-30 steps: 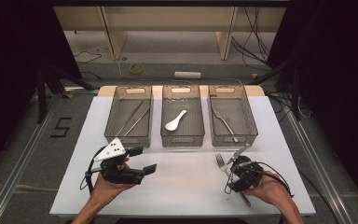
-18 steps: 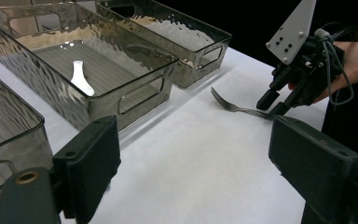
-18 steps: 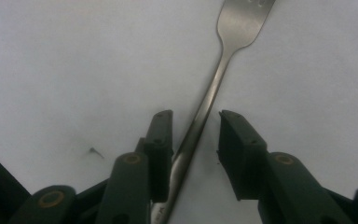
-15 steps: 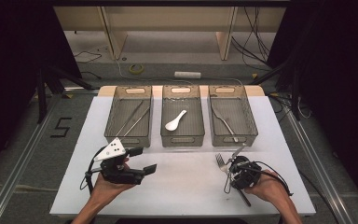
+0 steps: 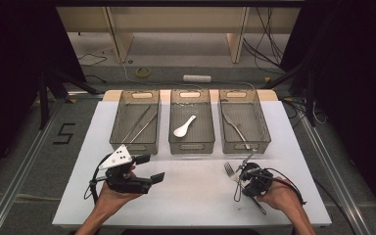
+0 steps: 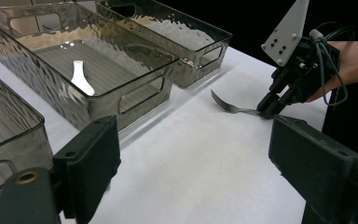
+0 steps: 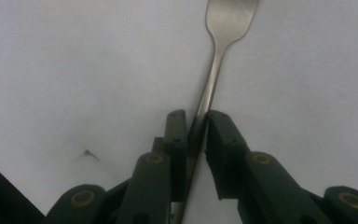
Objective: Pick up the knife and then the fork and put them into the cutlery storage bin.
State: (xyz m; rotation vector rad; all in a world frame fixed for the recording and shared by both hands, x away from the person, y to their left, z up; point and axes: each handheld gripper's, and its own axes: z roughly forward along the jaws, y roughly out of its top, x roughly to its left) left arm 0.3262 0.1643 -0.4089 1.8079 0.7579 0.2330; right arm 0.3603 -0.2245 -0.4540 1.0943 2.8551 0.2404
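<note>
Nearby: fork [image 5: 232, 171] just before right bin [image 5: 245, 122]; path clear.

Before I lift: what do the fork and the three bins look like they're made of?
Fork: looks like brushed metal, probably steel; grey, satin sheen, thin handle between the right gripper's jaws, which have just been closing. Bins: apparently clear, smoke-tinted plastic with a rippled, glossy wall that catches highlights; the white spoon shows through it.

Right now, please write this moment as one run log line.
right gripper: jaws just closing, pads on fork handle | fork: on table | left gripper: open, empty
</note>
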